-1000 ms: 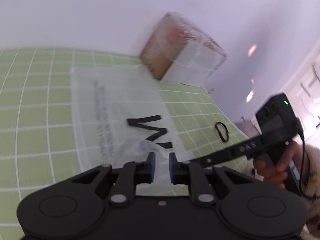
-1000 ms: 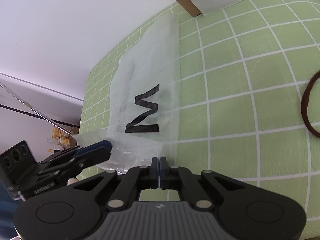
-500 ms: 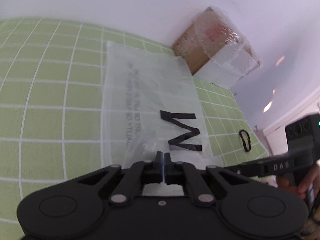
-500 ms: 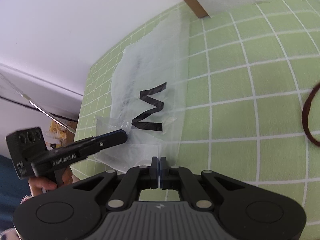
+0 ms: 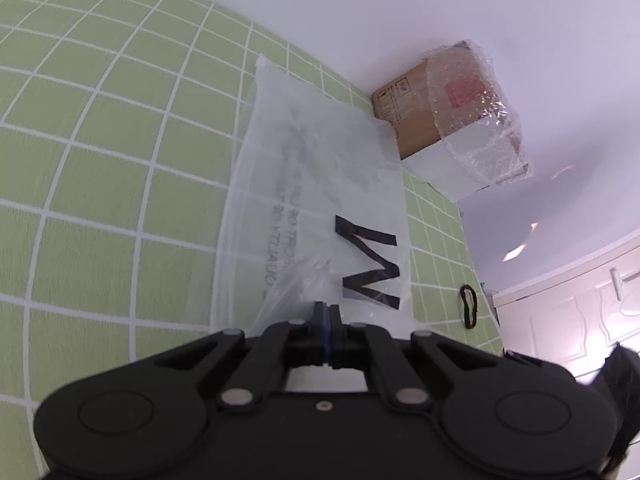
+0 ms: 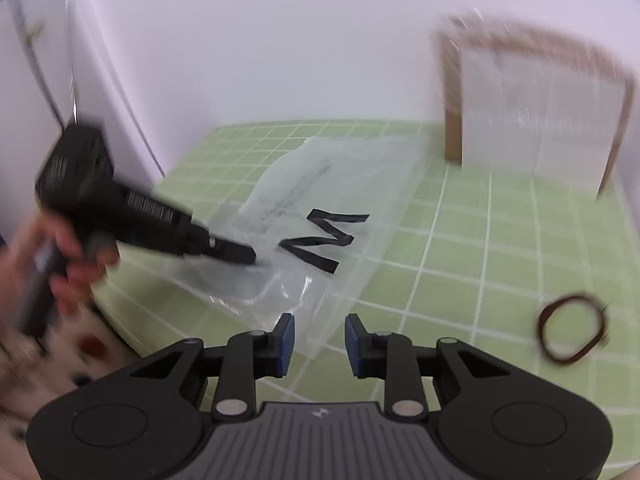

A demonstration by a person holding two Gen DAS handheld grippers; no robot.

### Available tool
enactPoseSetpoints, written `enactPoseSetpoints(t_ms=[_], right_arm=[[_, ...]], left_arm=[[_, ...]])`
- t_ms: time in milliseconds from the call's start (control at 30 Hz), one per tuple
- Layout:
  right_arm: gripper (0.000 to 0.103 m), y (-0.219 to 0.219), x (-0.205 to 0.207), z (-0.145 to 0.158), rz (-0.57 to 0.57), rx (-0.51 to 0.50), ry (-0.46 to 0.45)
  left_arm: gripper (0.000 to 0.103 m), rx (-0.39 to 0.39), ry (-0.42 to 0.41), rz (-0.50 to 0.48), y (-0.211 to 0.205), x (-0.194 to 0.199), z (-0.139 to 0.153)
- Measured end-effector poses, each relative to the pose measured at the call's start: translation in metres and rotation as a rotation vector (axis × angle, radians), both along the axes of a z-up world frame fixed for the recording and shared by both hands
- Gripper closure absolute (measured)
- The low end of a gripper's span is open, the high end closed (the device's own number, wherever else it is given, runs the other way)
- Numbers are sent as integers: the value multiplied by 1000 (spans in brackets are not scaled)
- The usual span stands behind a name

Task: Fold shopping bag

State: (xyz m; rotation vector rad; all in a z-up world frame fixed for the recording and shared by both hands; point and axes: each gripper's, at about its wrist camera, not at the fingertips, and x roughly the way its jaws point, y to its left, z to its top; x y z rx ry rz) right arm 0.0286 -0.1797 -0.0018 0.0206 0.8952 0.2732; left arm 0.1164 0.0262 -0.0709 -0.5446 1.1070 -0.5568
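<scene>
The left gripper [image 5: 327, 312] has its blue pads pressed together on a raised, crinkled fold at the near edge of the shopping bag [image 5: 320, 184], so it grips the plastic. The right gripper [image 6: 319, 338] is opening, its jaws apart; the bag's near corner shows through the gap, but the pads do not press on it. The bag is clear plastic with a black M and lines of grey print, and lies mostly flat on the green gridded mat [image 5: 112, 152]. Its far end reaches close to a cardboard box wrapped in bubble film [image 5: 456, 116], which stands against the white wall. A dark elastic loop [image 6: 570, 330] lies on the mat well to the right of the bag, clear of both grippers. Only the right wrist view shows the left gripper from outside, its tip on the bag left of the M, with the person's hand [image 6: 52, 264] blurred around the handle. Only the left wrist view shows white cabinet doors [image 5: 580, 320] beyond the mat's right edge.
</scene>
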Motion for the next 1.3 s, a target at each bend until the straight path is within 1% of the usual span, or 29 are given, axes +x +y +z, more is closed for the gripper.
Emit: enactPoseSetpoints(t_ms=[100, 167, 233, 367, 633, 700, 733, 767, 800, 867, 933, 1000, 1033, 1133, 1200, 1300], right_arm=[[72, -3, -2, 0, -20, 86, -10], [70, -9, 4, -2, -62, 156, 1], [70, -11, 7, -4, -85, 186, -5], [69, -12, 19, -11, -52, 246, 18], [69, -6, 34, -21, 27, 285, 29], [77, -3, 34, -22, 51, 277, 35], [86, -1, 34, -22, 68, 270, 35], [90, 1, 35, -22, 78, 265, 41], [91, 2, 36, -22, 85, 261, 52], [96, 0, 40, -23, 81, 292, 86], [98, -5, 44, -23, 90, 311, 109], [98, -11, 47, -23, 105, 325, 129], [98, -14, 49, -23, 112, 333, 139], [98, -11, 46, -17, 188, 263, 105], [98, -6, 41, -11, 244, 230, 65], [98, 7, 32, -3, 347, 140, -8]], left_arm=[[101, 1, -3, 2, 0, -1, 0], [101, -5, 5, 7, 1, -1, -1], [101, -9, 8, 11, 2, 0, -2], [101, -16, 11, 17, 3, -1, -3], [101, -42, 32, 28, 6, 1, -6], [101, -52, 41, 32, 8, 1, -7], [101, -57, 44, 34, 8, 1, -7], [101, -64, 50, 31, 9, 1, -8], [101, -65, 51, 26, 9, 2, -8], [100, -66, 47, 22, 10, 1, -5], [98, -69, 33, 14, 12, -1, 0], [97, -64, -32, -6, 17, -8, 13], [96, -62, -50, -10, 19, -11, 16], [92, -61, -108, 1, 33, -20, 32], [90, -89, -139, 24, 44, -26, 40], [78, -112, -165, 79, 62, -34, 48]])
